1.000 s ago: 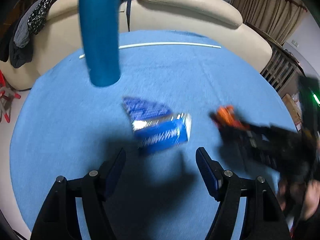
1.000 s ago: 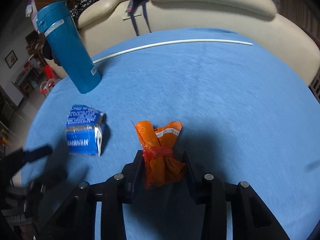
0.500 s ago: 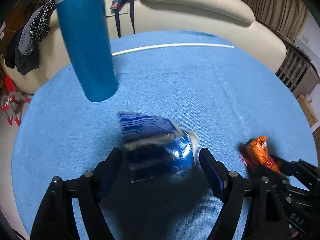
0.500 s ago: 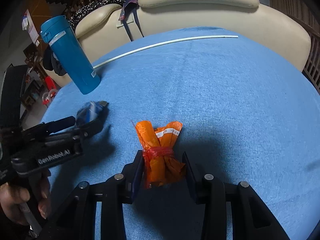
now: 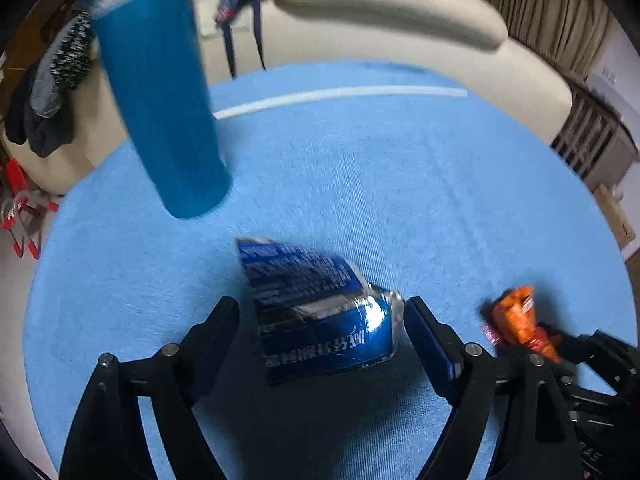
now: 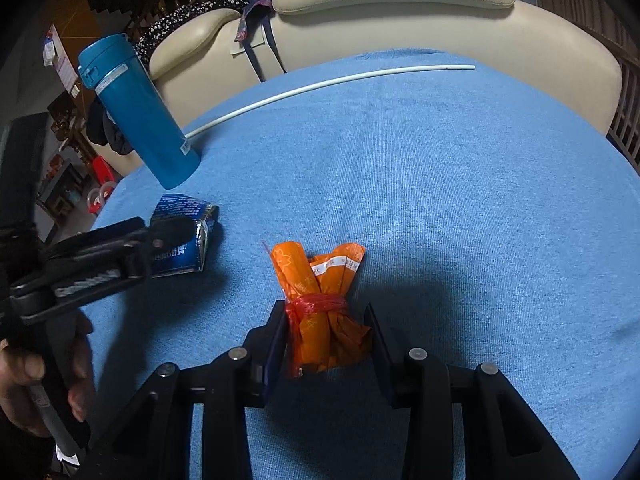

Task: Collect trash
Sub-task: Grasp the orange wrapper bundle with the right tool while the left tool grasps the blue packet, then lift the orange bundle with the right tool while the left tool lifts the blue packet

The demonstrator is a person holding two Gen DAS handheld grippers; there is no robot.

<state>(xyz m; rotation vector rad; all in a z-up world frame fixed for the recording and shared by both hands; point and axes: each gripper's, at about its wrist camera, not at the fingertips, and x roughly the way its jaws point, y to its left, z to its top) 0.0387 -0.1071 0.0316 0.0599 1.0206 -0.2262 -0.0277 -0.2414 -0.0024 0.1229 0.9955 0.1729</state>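
A crushed blue drink carton (image 5: 316,320) lies on the blue cloth of the round table (image 5: 400,184). My left gripper (image 5: 320,308) straddles it with its jaws opening; the pads stand just off the carton's sides. In the right wrist view the same carton (image 6: 180,208) shows at the left, partly hidden behind the left gripper (image 6: 168,232), which a hand holds. My right gripper (image 6: 325,312) is shut on an orange wrapper bundle (image 6: 316,280) tied with a red band, low over the cloth. The bundle (image 5: 516,316) also appears at the right of the left wrist view.
A tall blue tumbler (image 6: 136,108) stands on the table behind the carton. A thin white rod (image 6: 320,84) lies across the far side. A cream sofa (image 6: 400,0) with clothes draped on it curves around the table's far edge.
My left gripper has come forward and down over the blue carton, which now sits between its wider jaws. The right gripper keeps its hold on the orange bundle and has barely shifted.
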